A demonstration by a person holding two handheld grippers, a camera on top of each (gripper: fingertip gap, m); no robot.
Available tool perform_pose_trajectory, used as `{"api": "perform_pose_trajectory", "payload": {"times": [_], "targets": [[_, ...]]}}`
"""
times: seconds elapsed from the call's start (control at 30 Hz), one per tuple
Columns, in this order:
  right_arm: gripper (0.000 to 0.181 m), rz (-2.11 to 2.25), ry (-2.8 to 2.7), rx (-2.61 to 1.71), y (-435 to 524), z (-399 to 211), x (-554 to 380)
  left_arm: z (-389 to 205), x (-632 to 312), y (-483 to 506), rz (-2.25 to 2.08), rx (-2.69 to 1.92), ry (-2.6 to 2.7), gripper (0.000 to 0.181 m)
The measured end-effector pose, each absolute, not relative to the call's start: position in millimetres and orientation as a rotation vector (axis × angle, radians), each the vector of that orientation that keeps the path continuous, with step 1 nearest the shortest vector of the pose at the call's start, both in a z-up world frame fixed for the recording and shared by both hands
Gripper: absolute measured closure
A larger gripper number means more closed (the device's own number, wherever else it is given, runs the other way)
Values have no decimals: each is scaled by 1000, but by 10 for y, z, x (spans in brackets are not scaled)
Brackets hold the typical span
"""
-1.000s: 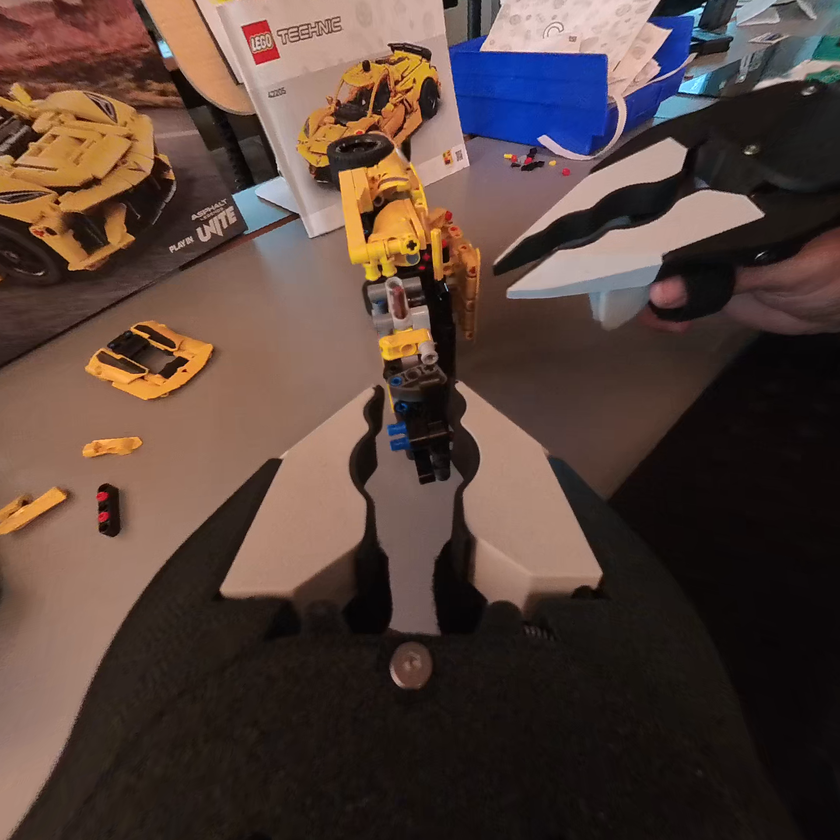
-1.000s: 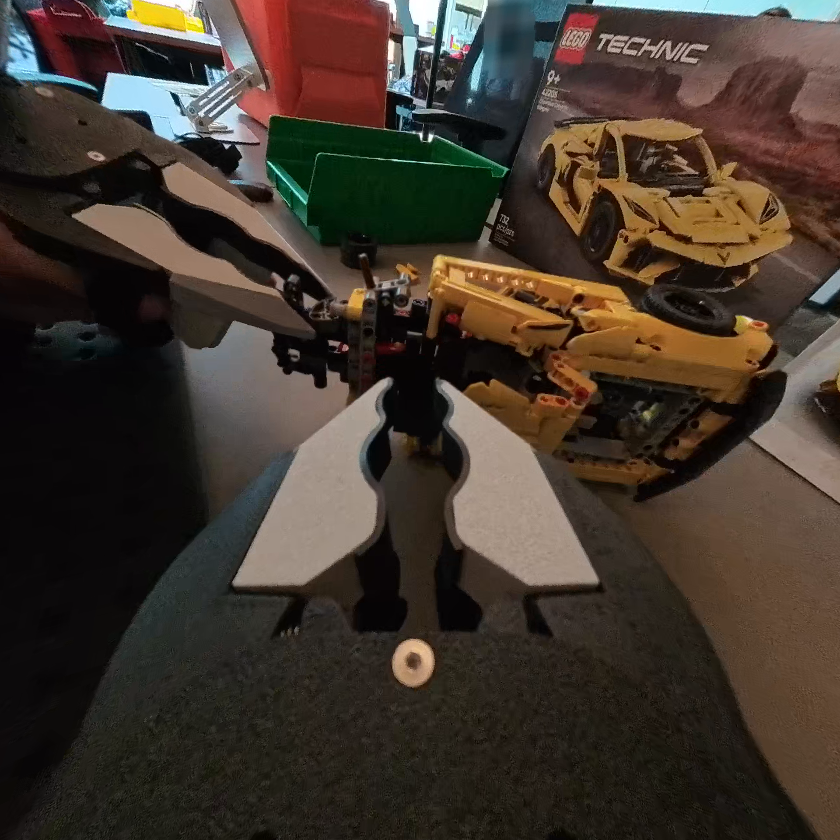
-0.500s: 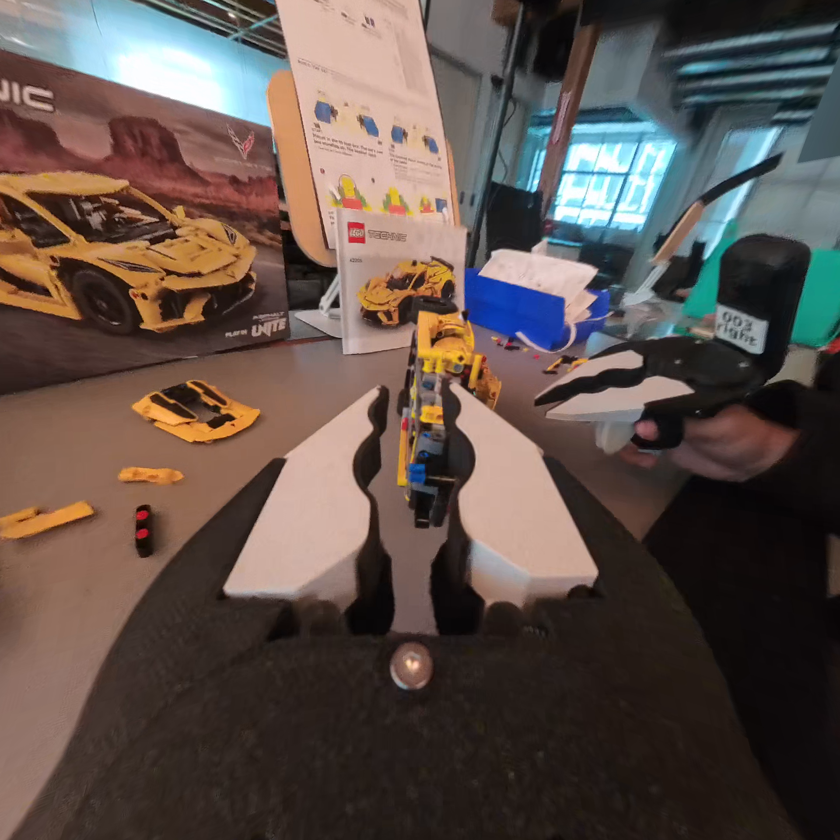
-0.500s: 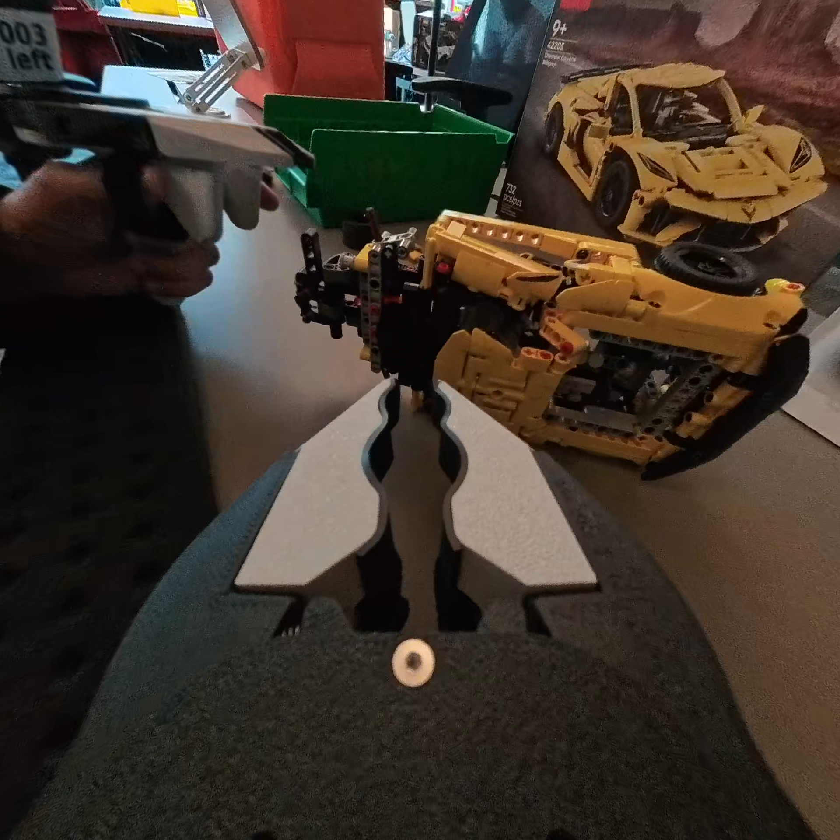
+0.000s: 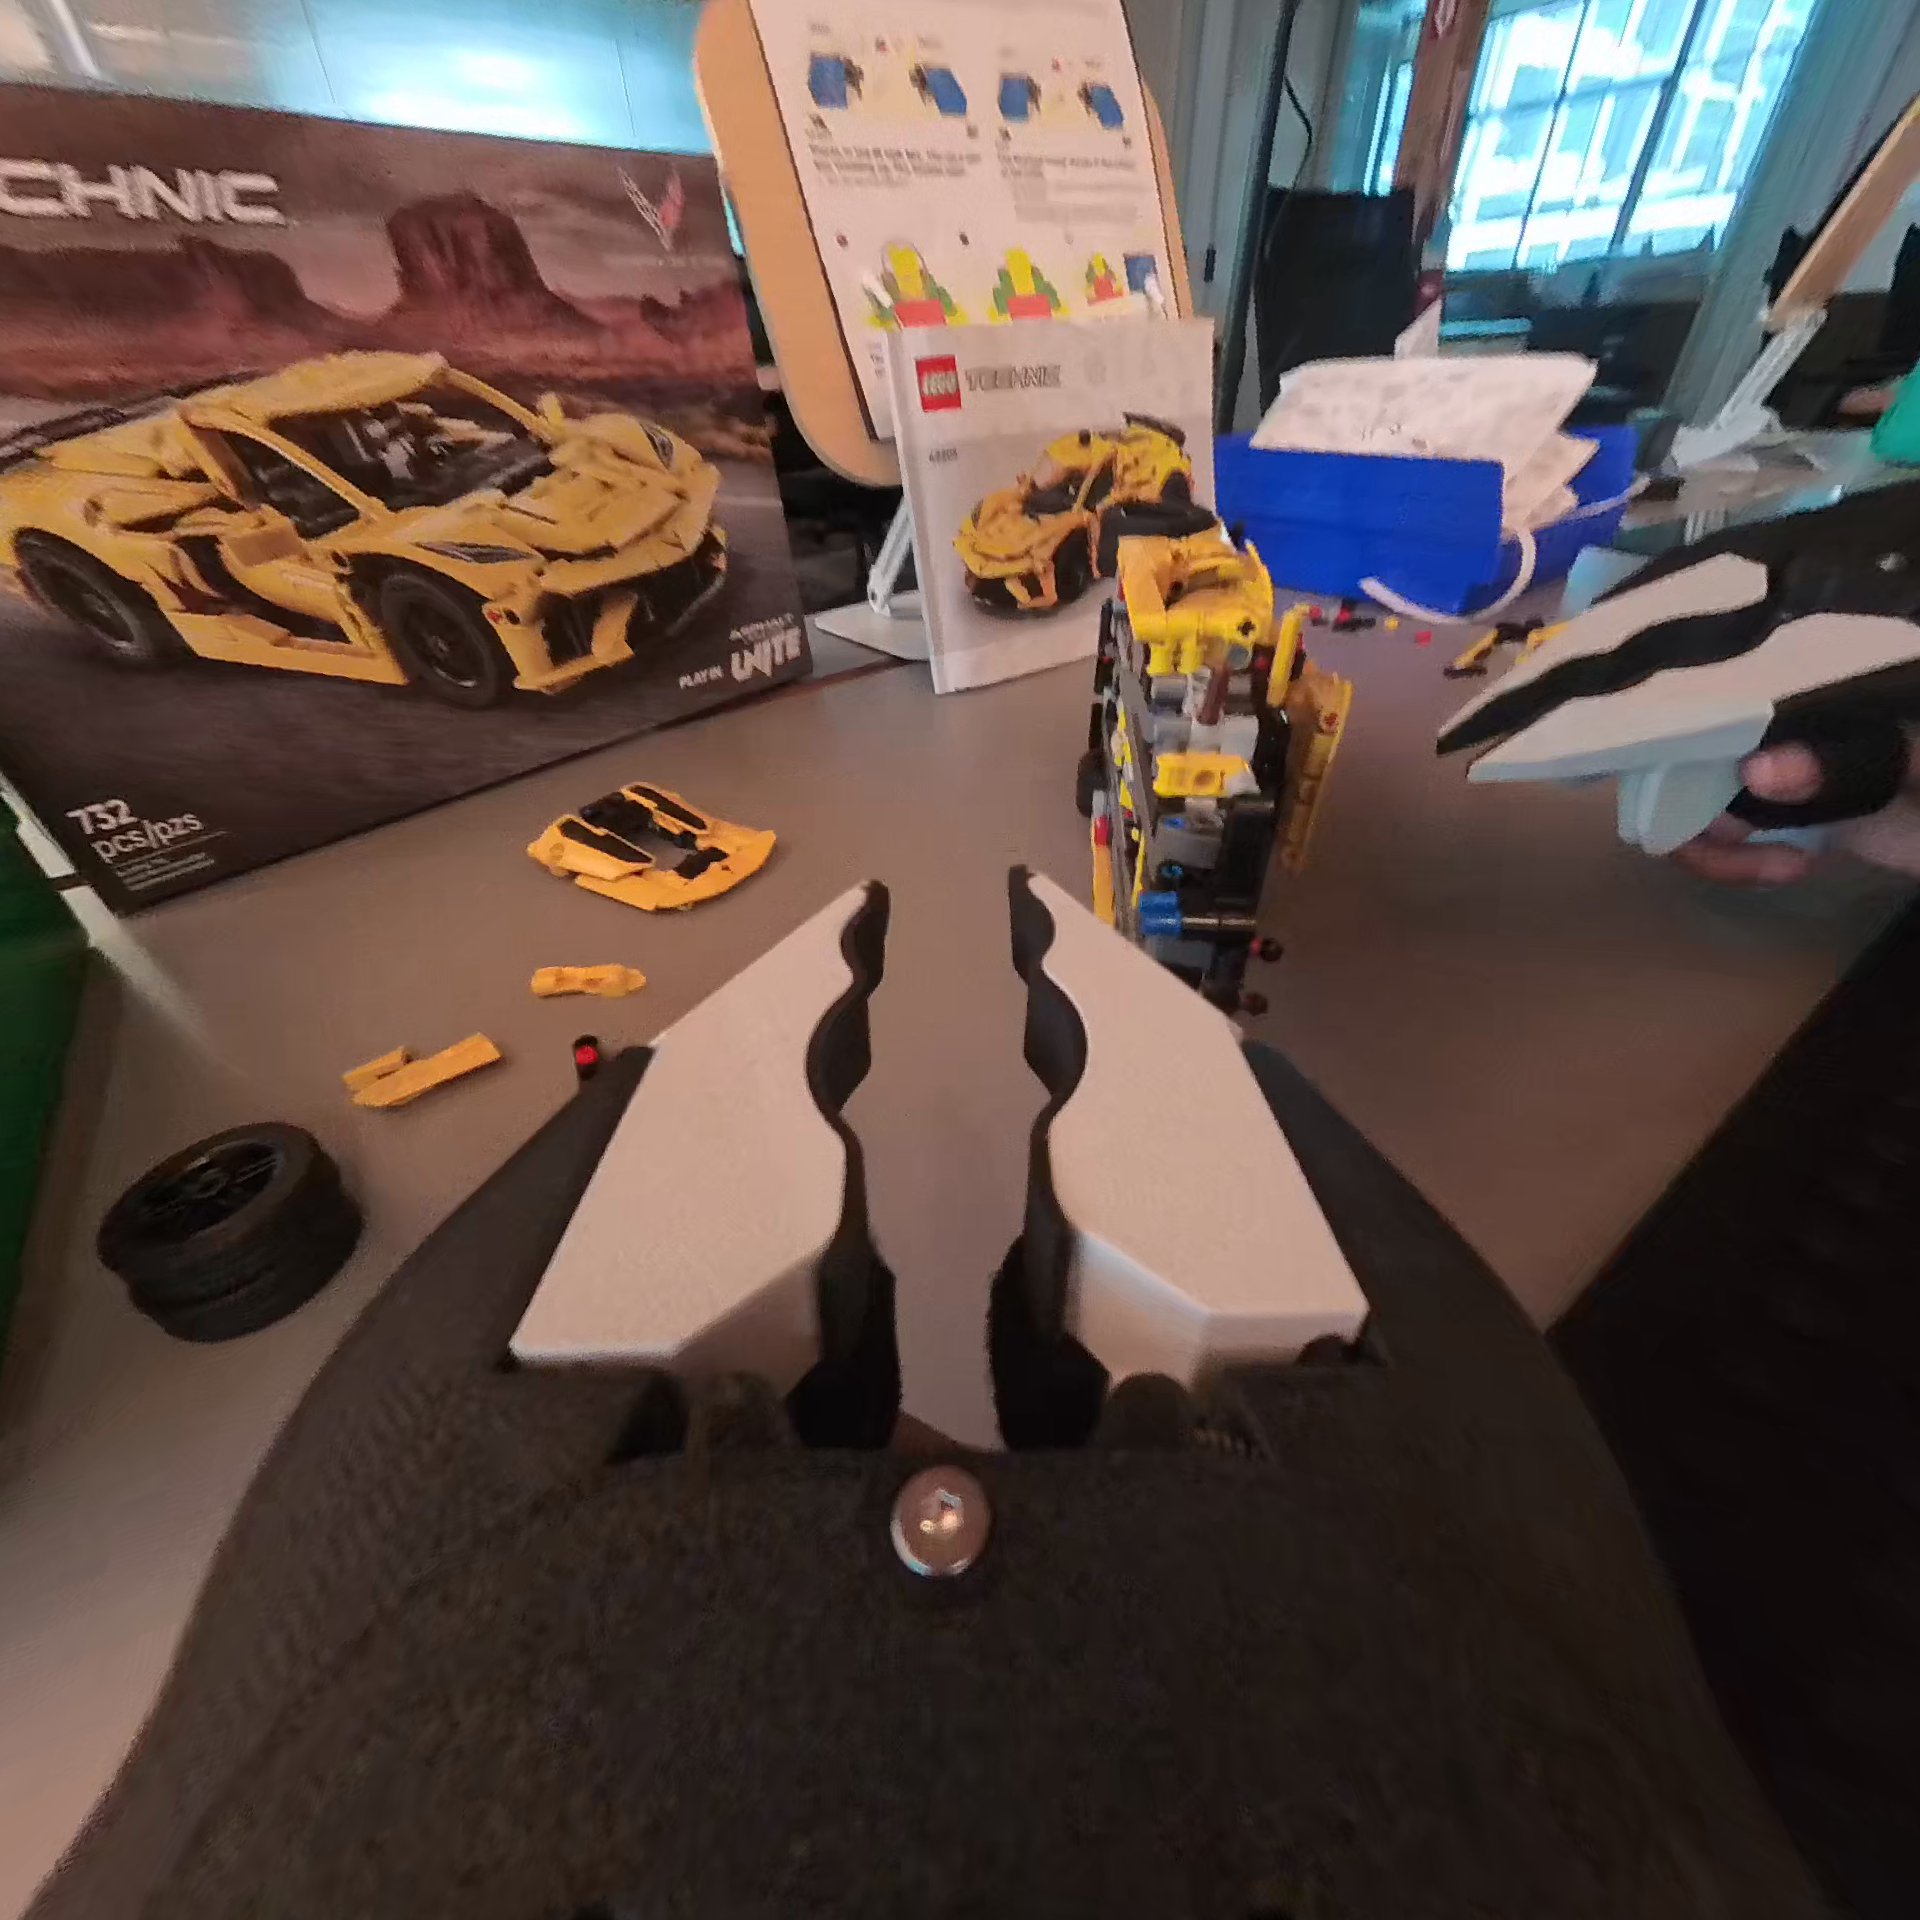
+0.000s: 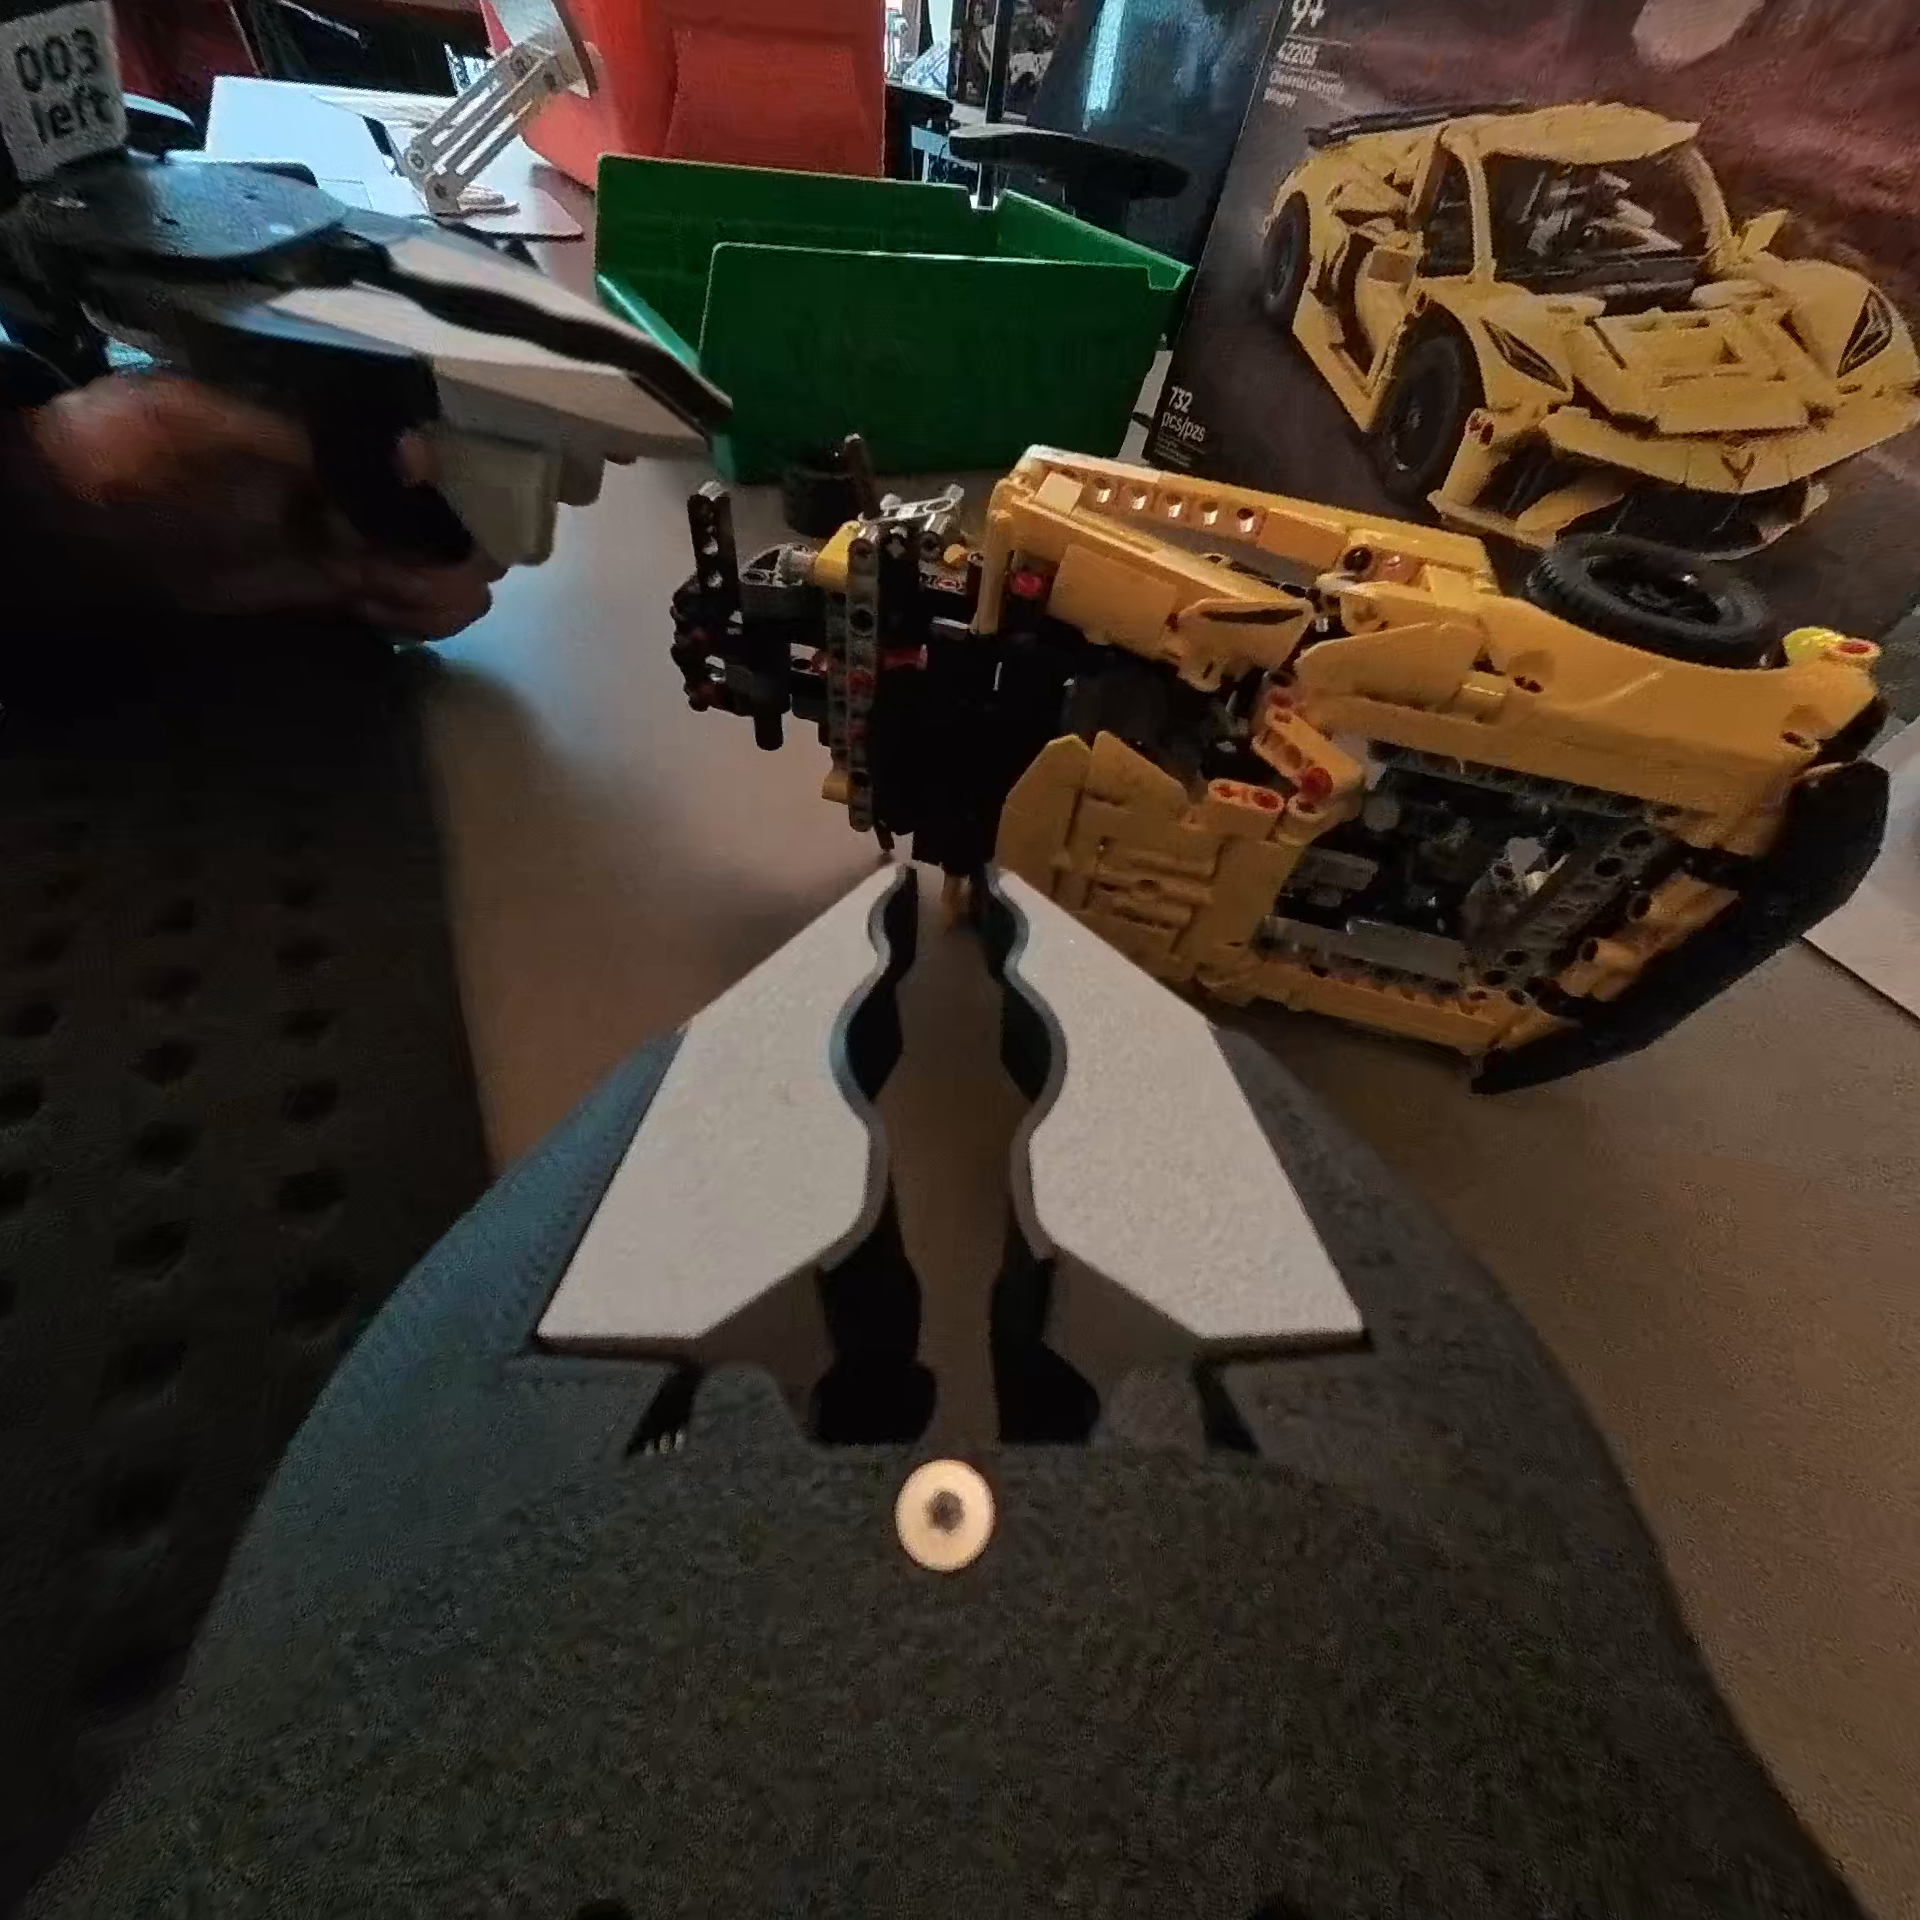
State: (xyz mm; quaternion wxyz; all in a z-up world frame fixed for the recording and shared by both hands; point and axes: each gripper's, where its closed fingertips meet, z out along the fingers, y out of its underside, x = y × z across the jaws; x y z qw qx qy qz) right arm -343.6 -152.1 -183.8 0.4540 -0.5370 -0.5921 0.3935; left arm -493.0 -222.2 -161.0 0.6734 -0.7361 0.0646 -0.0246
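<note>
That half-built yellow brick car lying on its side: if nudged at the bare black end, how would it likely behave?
The half-built yellow brick car probably tips rather than slides, since it rests on one narrow side. Its exposed black frame beams look thin, so pieces may pop off.

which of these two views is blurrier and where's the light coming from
Left wrist view: soft all over, with smeared print on the box and booklet; bright windows at upper right are blown out. Right wrist view: sharper on the yellow toy car, though the hand holding the left gripper is motion-blurred, and the left side is dark.
</note>
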Motion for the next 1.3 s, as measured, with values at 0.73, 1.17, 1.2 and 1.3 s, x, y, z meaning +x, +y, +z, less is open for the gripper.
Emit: {"api": "perform_pose_trajectory", "payload": {"times": [0.73,1.17,1.2,1.3], "targets": [[172,1027,-1436,-1349,-1489,-1825,-3407,-1985,-4309,-2123,-120,-2028,359,167],[173,1035,-1454,-1364,-1501,-1867,-3408,-2008,-4357,-2063,-26,-2074,184,169],[173,1038,-1457,-1366,-1505,-1873,-3410,-2009,-4350,-2067,-29,-2071,201,169],[173,1038,-1468,-1372,-1512,-1894,-3411,-2008,-4320,-2078,-26,-2053,273,169]]}}
